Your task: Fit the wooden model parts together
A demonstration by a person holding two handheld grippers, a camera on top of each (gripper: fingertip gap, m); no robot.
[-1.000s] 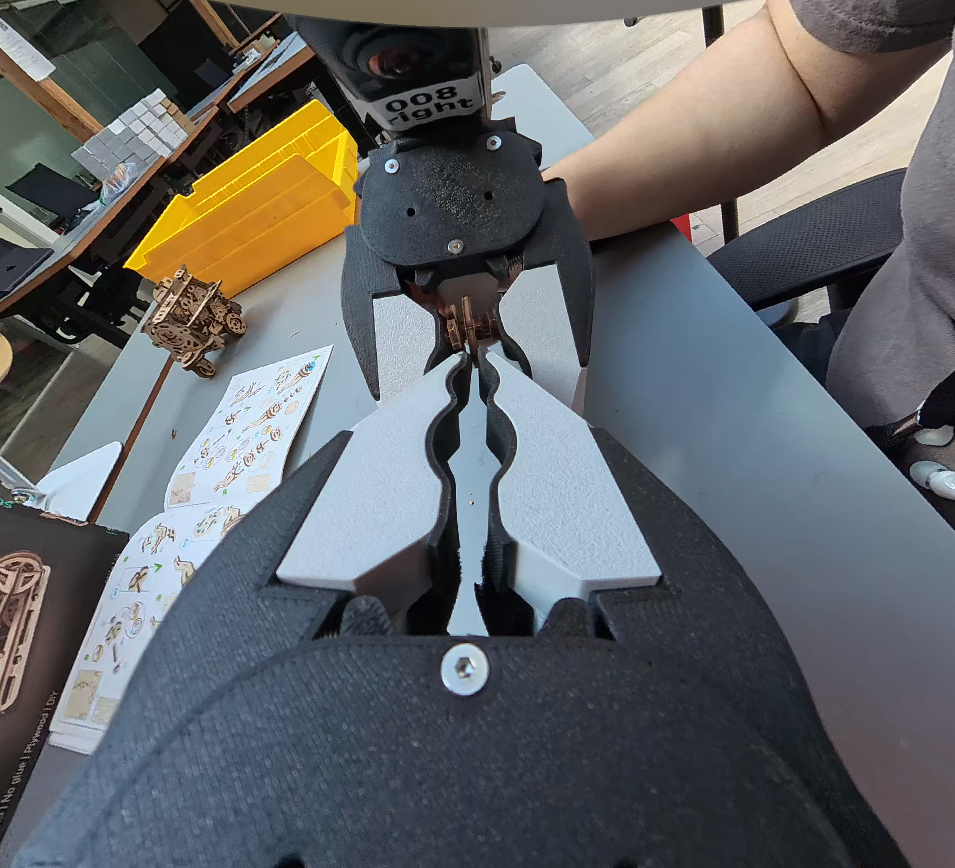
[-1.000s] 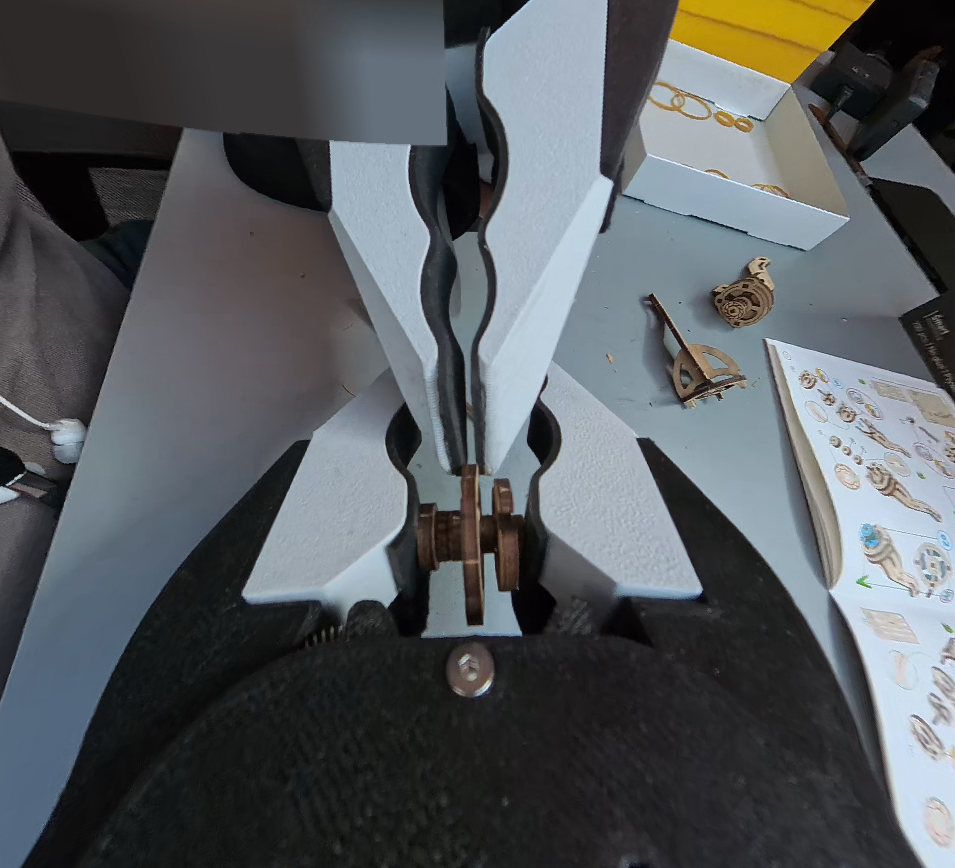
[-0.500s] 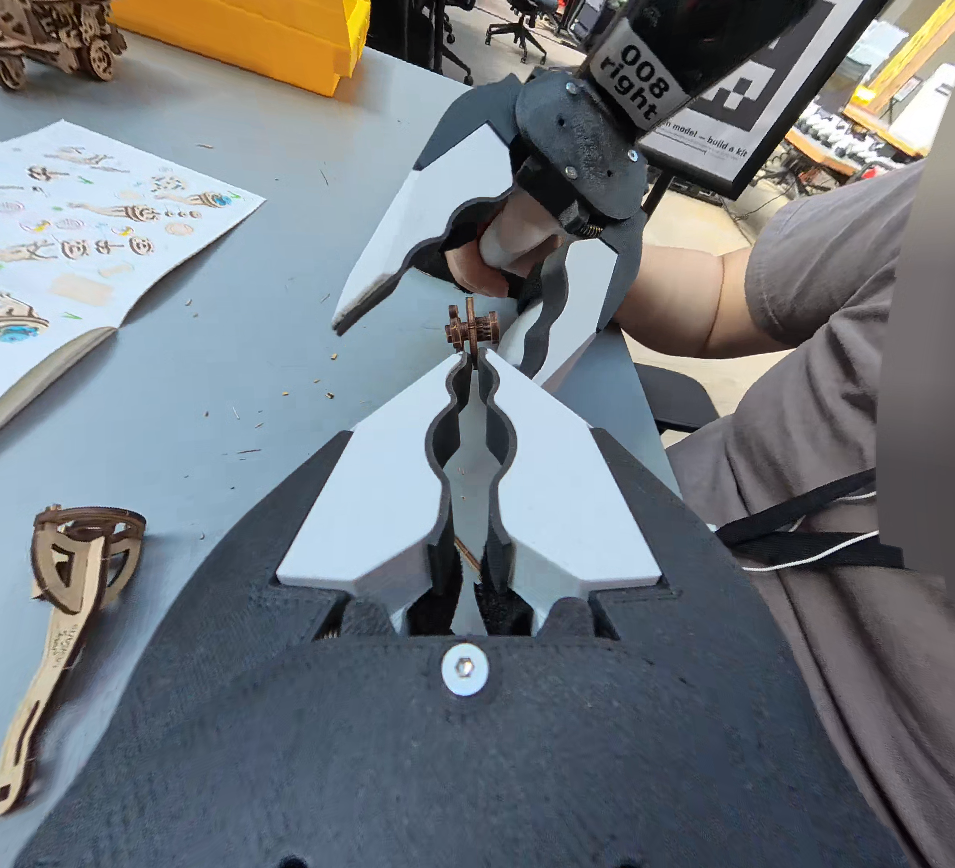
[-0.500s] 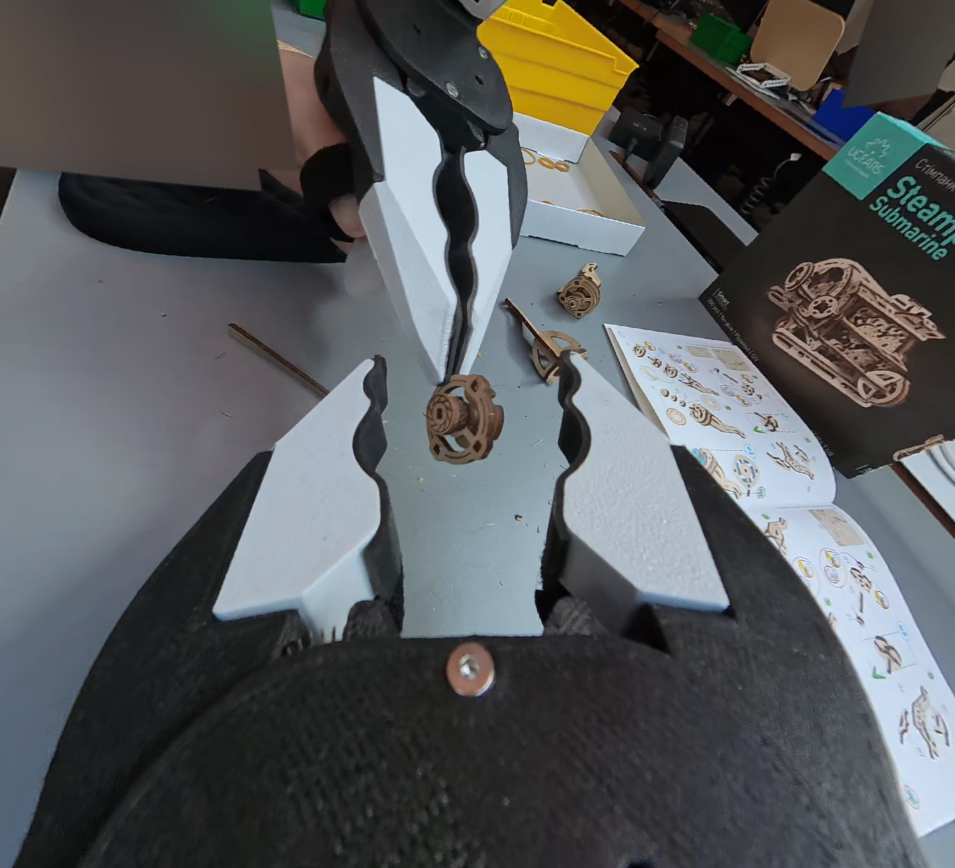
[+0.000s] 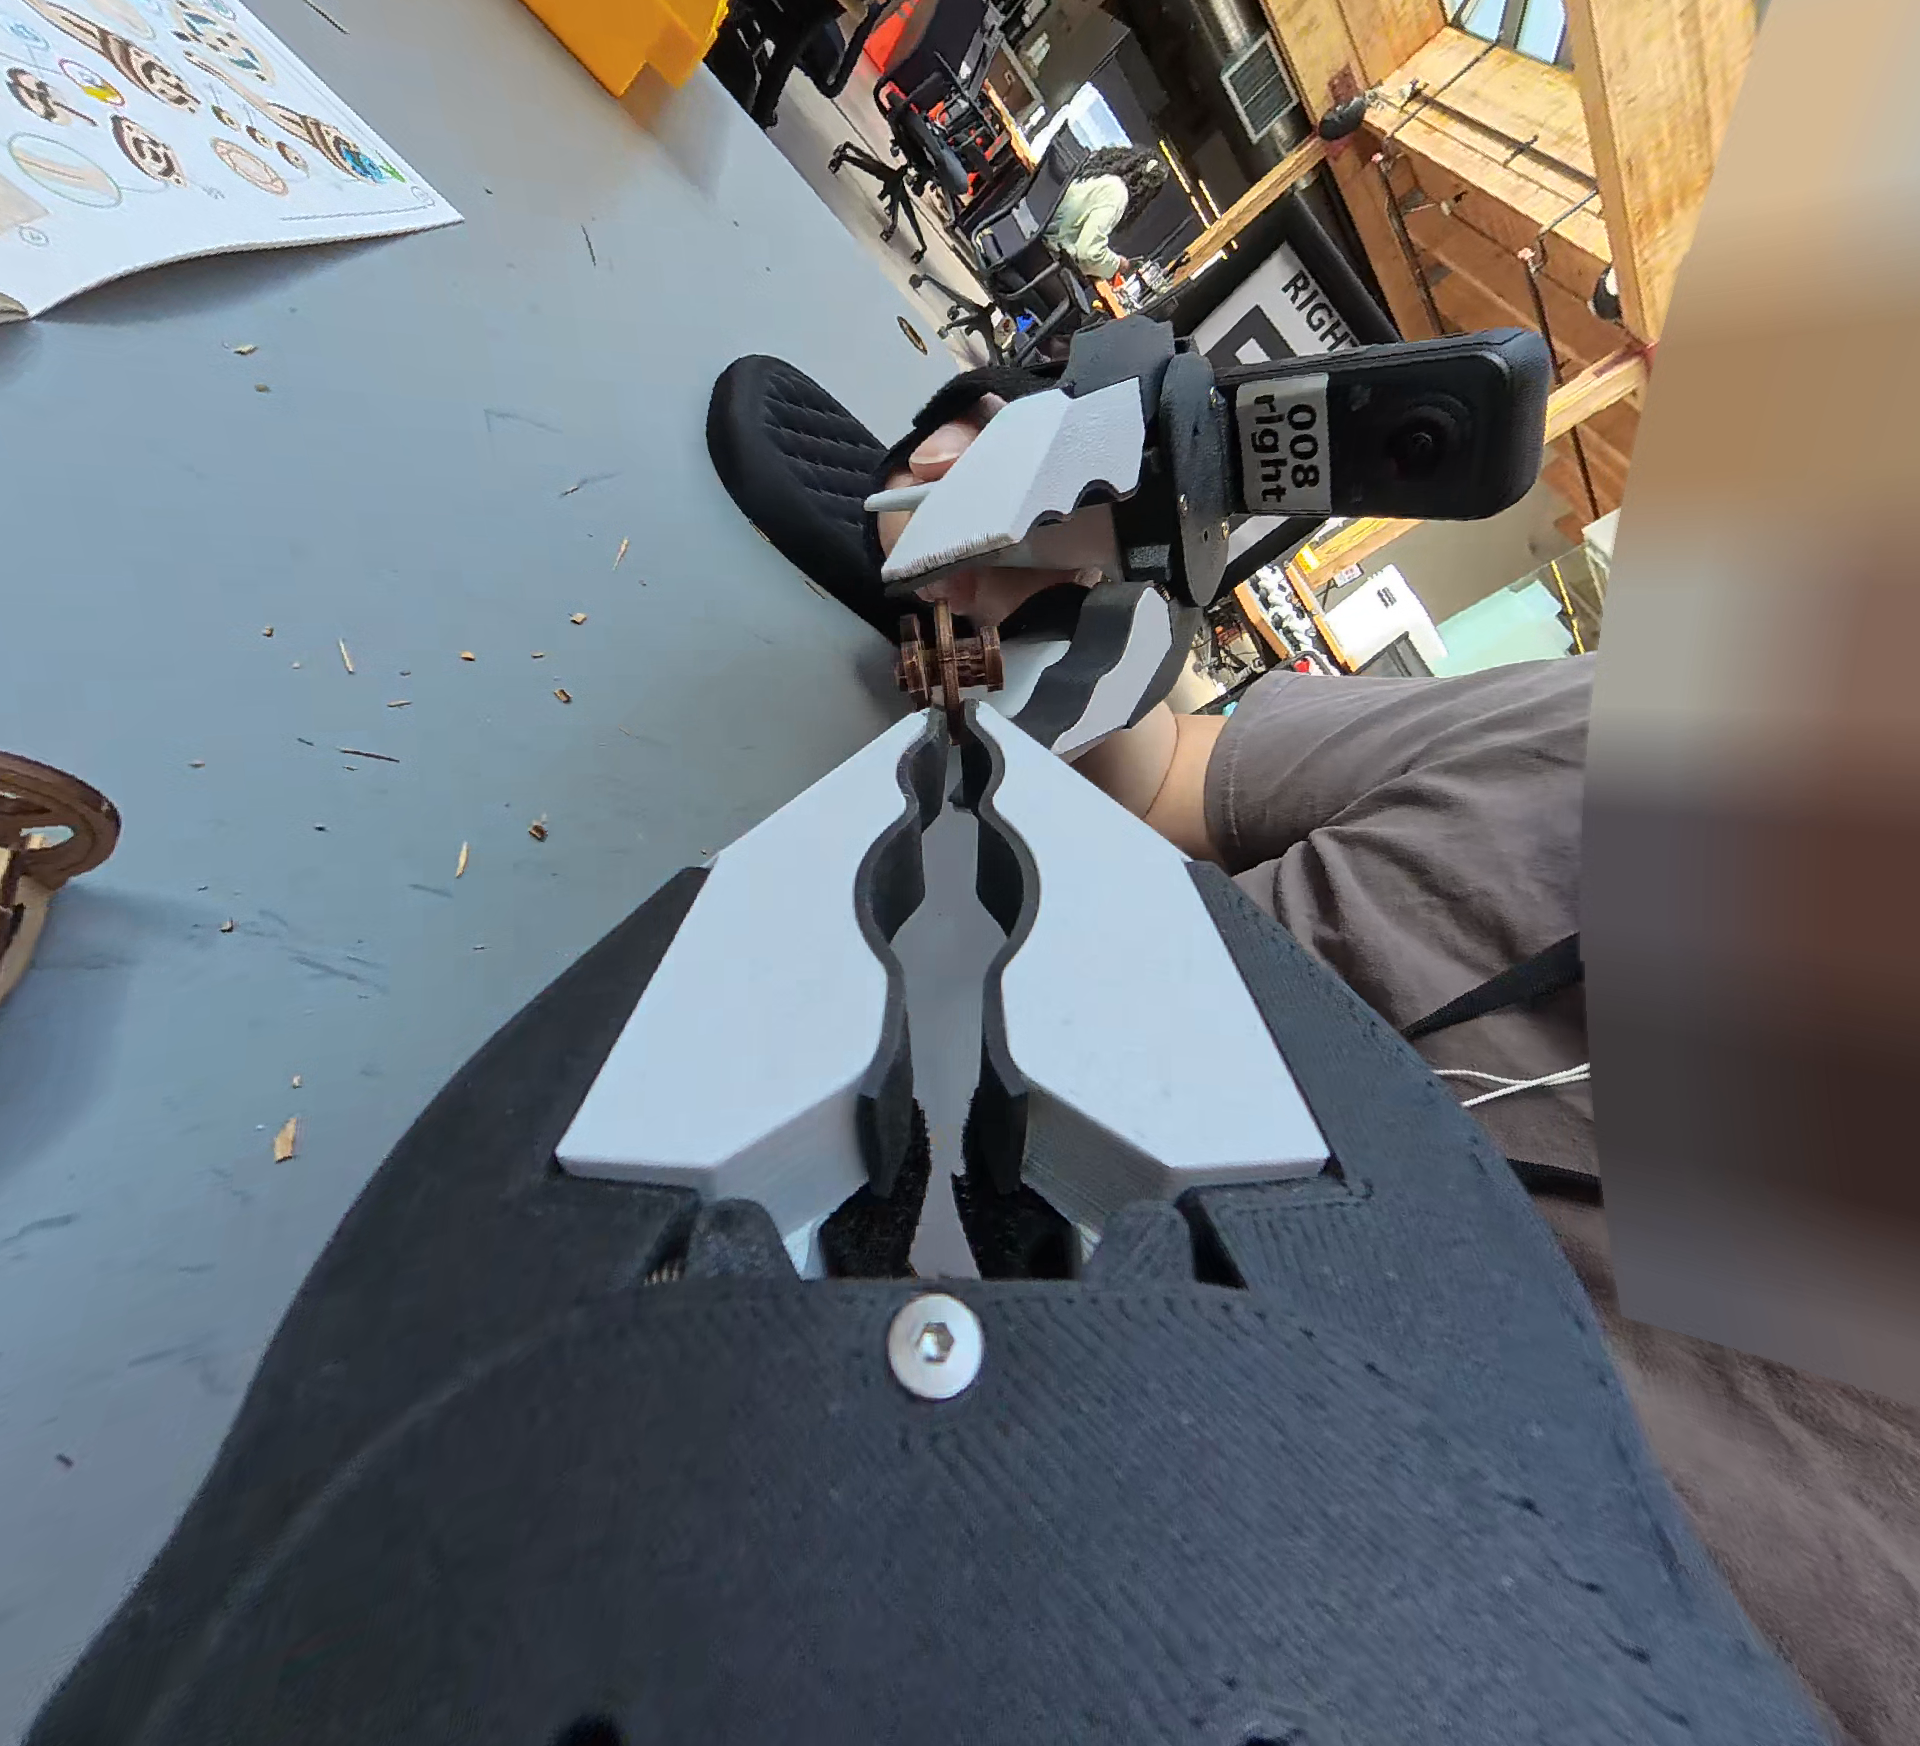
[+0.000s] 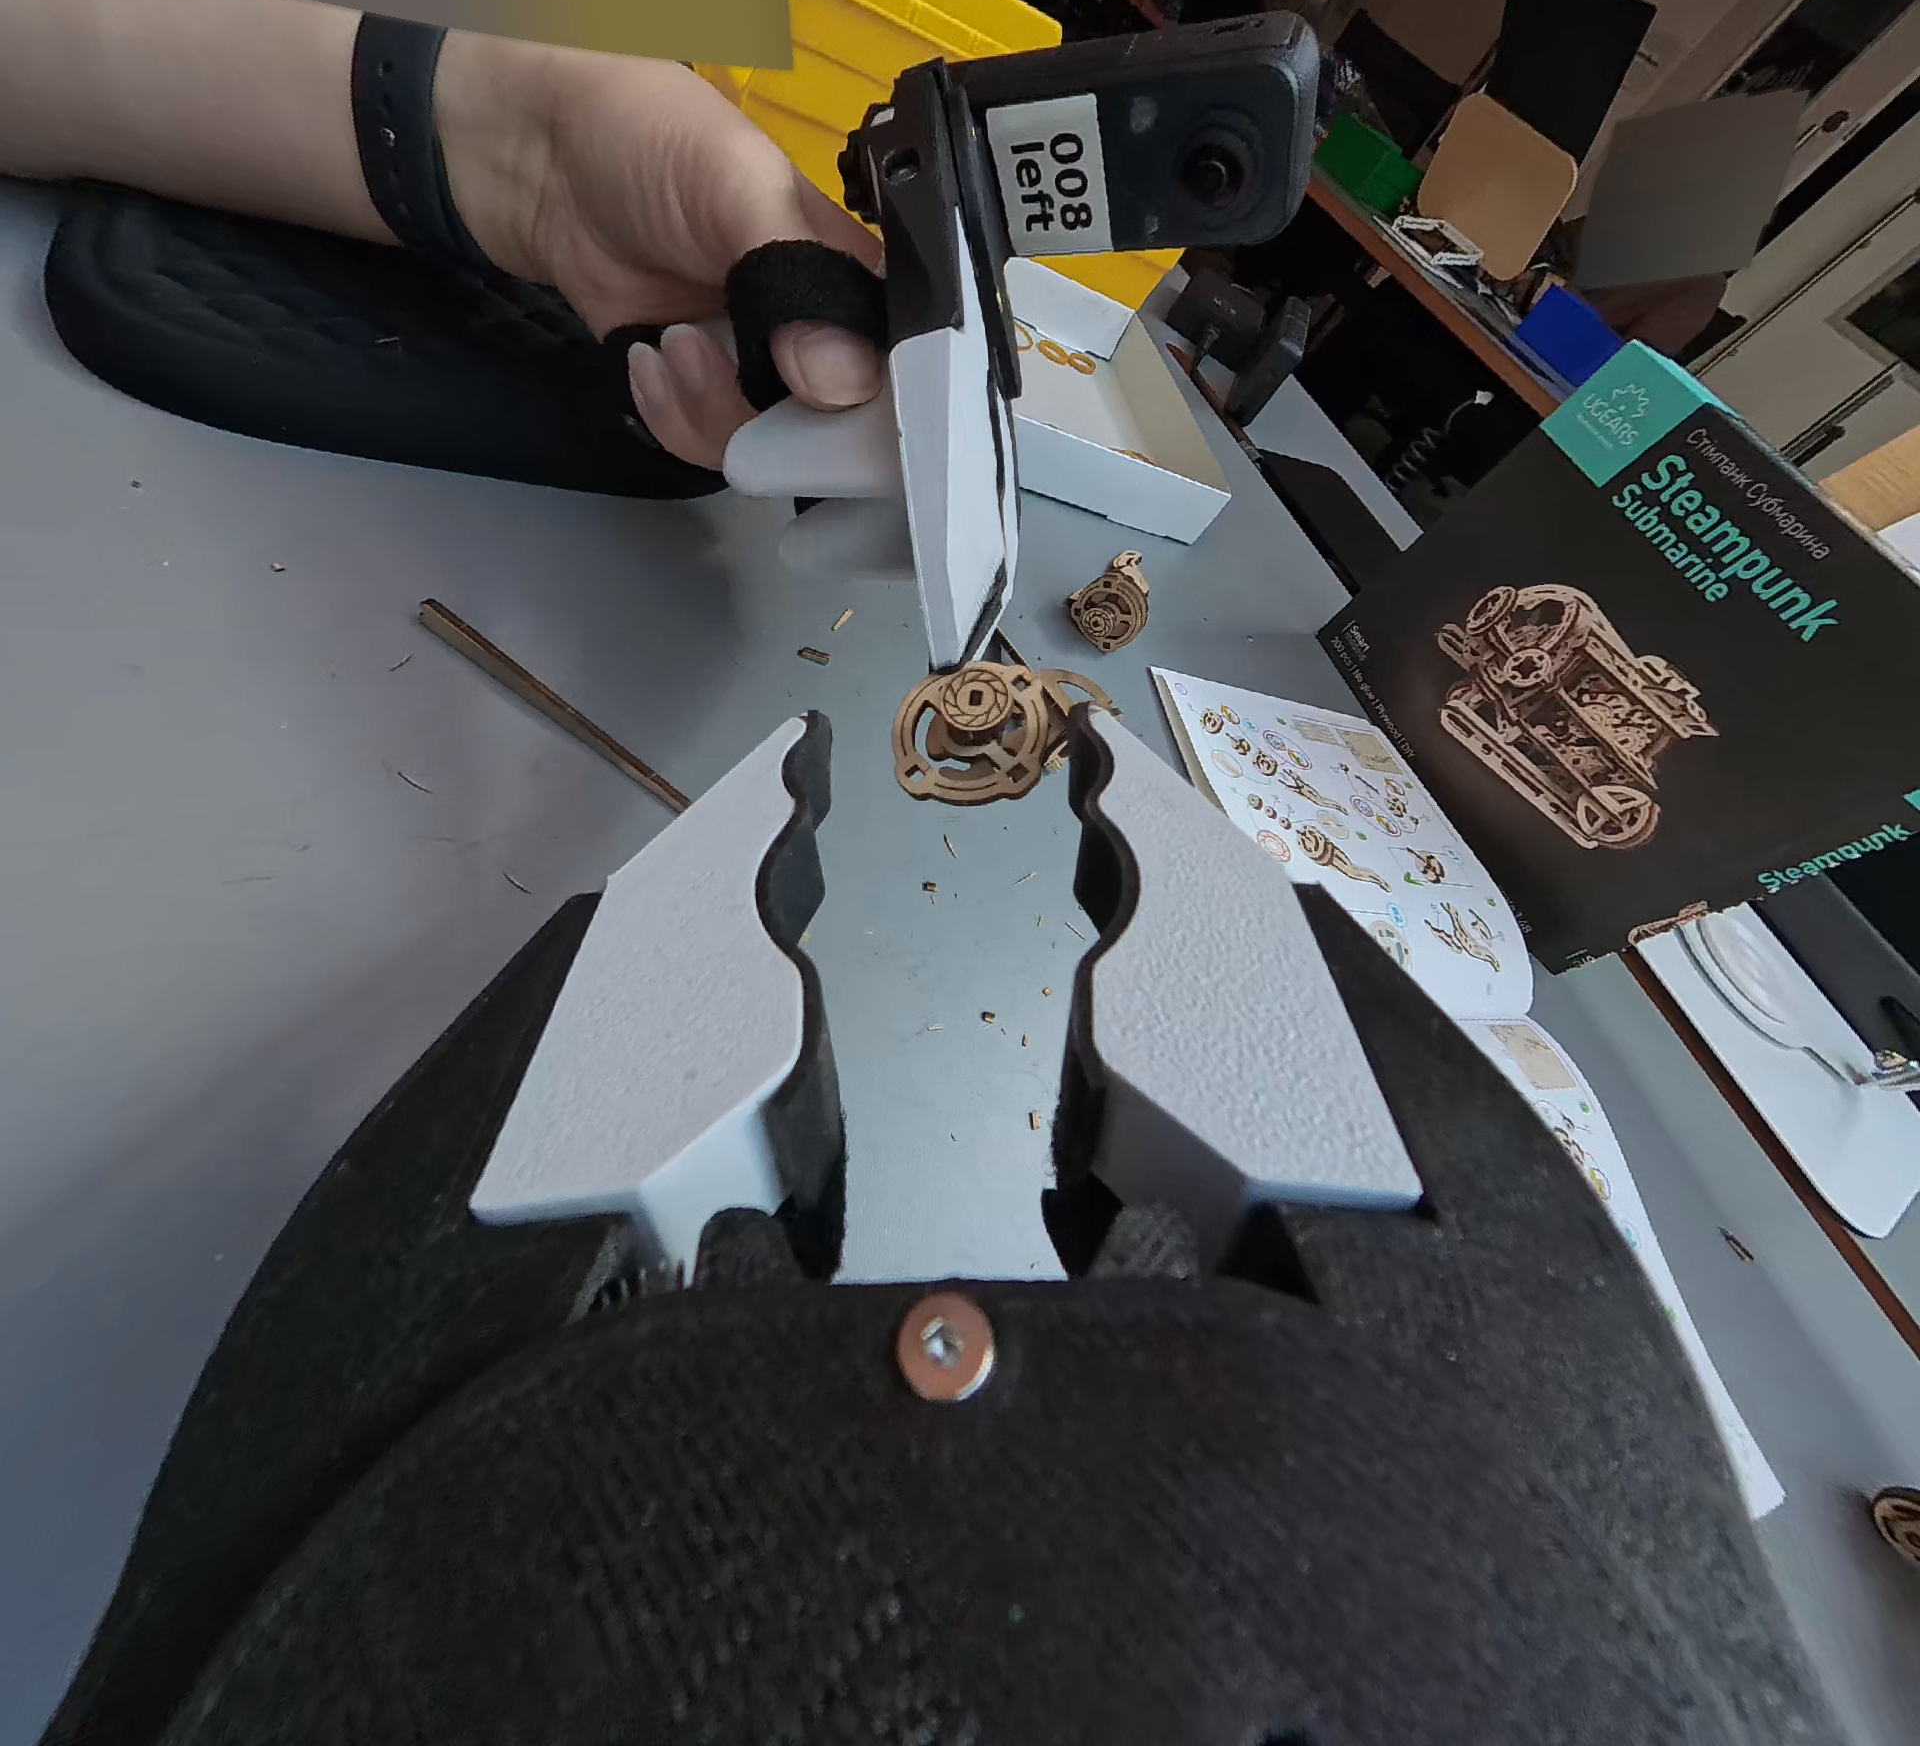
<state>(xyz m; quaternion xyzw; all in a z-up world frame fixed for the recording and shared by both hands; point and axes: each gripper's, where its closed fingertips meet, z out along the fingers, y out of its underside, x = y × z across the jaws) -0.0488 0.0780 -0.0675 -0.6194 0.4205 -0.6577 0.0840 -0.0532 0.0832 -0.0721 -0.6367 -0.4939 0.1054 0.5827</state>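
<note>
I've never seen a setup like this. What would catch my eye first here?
Most likely the small wooden gear piece held in mid-air above the grey table, pinched at its edge by the left gripper. The right gripper faces it, wide open, one finger on either side. To the right, the dark model kit box stands behind an open instruction booklet.

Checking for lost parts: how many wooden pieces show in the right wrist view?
5: wheel in the left gripper, arc piece behind it, drum beyond, stick at left, disc at the right edge. Others may be hidden.
</note>
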